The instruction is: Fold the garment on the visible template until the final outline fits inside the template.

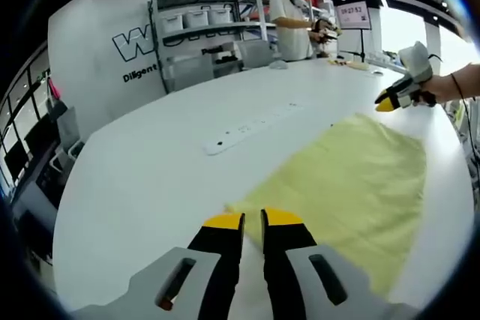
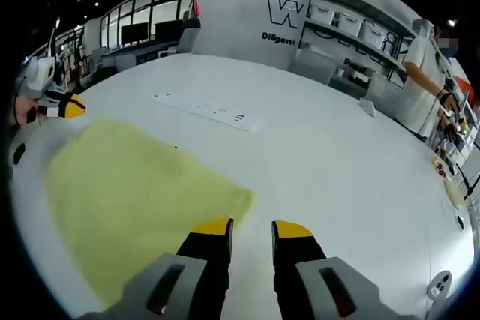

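Yellow-tipped jaws of the left gripper (image 1: 253, 220) stood nearest, a narrow slit between them, grasping nothing, just at the near corner of the yellow garment (image 1: 351, 177); the cloth lay flat on the white tabletop (image 1: 150, 162), spreading away toward the right gripper (image 1: 390, 101), which hung by the far corner; from its own view the right gripper (image 2: 251, 227) had its jaws parted and empty, hovering just off the garment's (image 2: 127, 192) edge, the left gripper (image 2: 66, 107) showing across the cloth; no template outline could I make out; to fold well, I judged, each should pinch one corner cleanly, lift together and lay the edge over squarely, smoothing no wrinkles in; a white power strip (image 1: 251, 127) lay beyond; the wall lettering (image 2: 289, 20) read a large "W" and "Diligent", the rest cut off; a small sign (image 1: 353, 14) was too blurred to read.
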The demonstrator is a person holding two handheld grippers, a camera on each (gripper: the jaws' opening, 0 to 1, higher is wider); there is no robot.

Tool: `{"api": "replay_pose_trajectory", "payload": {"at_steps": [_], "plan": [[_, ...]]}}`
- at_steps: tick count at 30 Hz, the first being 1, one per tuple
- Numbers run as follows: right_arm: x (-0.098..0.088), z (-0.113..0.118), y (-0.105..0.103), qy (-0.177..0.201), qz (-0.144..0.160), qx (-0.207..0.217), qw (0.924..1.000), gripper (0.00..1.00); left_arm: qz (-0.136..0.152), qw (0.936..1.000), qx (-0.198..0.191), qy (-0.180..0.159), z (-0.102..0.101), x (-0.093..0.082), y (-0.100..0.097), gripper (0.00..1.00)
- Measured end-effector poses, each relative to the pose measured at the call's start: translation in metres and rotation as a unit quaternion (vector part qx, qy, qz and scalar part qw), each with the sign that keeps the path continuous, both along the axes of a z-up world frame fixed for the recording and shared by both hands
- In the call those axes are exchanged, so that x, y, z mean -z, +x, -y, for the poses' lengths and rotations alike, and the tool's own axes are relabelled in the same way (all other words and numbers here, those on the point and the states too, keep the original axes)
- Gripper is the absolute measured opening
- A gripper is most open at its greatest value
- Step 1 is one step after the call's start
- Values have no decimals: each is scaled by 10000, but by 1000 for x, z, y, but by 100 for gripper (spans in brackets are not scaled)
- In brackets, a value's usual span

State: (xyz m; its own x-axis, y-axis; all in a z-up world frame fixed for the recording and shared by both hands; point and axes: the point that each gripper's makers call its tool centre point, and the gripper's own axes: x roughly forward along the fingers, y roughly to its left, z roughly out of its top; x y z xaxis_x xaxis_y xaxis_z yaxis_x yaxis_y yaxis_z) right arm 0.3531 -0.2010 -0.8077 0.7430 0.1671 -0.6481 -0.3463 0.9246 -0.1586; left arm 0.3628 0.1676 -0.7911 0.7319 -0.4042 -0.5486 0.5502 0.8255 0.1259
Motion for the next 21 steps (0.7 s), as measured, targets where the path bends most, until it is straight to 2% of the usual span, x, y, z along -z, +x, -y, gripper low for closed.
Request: {"api": "replay_pose_trajectory", "payload": {"at_steps": [10,11,16,18,20,21], "plan": [[-10,-5,-19,170,154,-52,9997,14,-108,9998,1,-144,0,1,-20,11],[-10,-6,-21,195,149,-48,9997,14,-110,9998,-1,-150,-1,1,-17,11],[-7,-6,-39,271,127,-6,9996,14,-86,9998,61,-177,0,1,-30,12],[-6,-3,-40,292,122,14,9995,14,127,9997,198,-3,-1,-4,-29,11],[-1,-1,-45,320,77,15,9995,14,0,9997,202,-118,2,-4,-40,12],[-1,-1,-47,322,66,10,9995,15,-1,9997,201,-126,2,-3,-39,12]]}}
